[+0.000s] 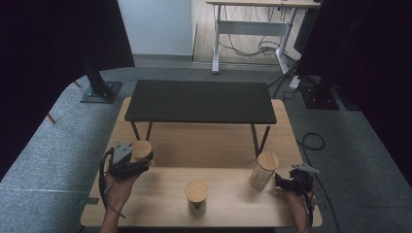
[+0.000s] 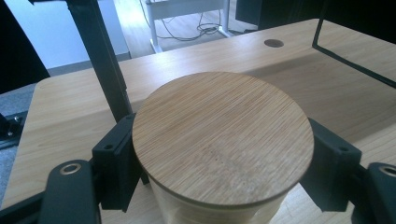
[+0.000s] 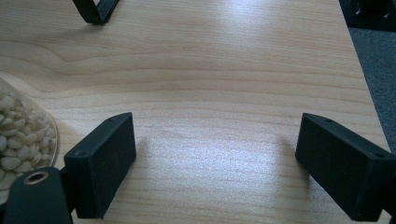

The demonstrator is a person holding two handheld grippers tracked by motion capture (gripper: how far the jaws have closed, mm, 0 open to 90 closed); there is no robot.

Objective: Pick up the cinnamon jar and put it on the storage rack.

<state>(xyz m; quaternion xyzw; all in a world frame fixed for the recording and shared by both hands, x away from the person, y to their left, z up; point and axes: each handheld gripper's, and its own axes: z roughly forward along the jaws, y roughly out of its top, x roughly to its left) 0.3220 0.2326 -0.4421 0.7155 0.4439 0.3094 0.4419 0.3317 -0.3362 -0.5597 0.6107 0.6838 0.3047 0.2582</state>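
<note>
A: How far along does the work look?

B: Early, I'd say. The left tool [image 1: 130, 160] has its jaws clamped on the jar at the left edge [image 2: 219, 140] of the worktop [image 1: 228, 145], one pad on each side just under the bamboo lid. In the left gripper view the jar's base is hidden, so I cannot tell whether it stands on the wood or is raised off it.

A: And the other hand?

B: The right tool [image 3: 215, 158] sits near the right front corner with its jaws wide apart and nothing between them, only bare wood. The jar of pale nuts [image 1: 264, 171] stands just beside it, a little toward the middle; its glass wall shows at the left of the right gripper view, close to one pad, but not touching.

A: So one jar gripped, none moved anywhere yet?

B: That is my reading. The gripped jar is in hand, the nut jar looks like the right hand's next reach, and the middle jar [image 1: 197, 196] by the front edge stands untouched.

A: Count them for me.

B: Three lidded jars, two tools, and one low black shelf [image 1: 199, 101] standing across the far half of the worktop, its top bare.
</note>
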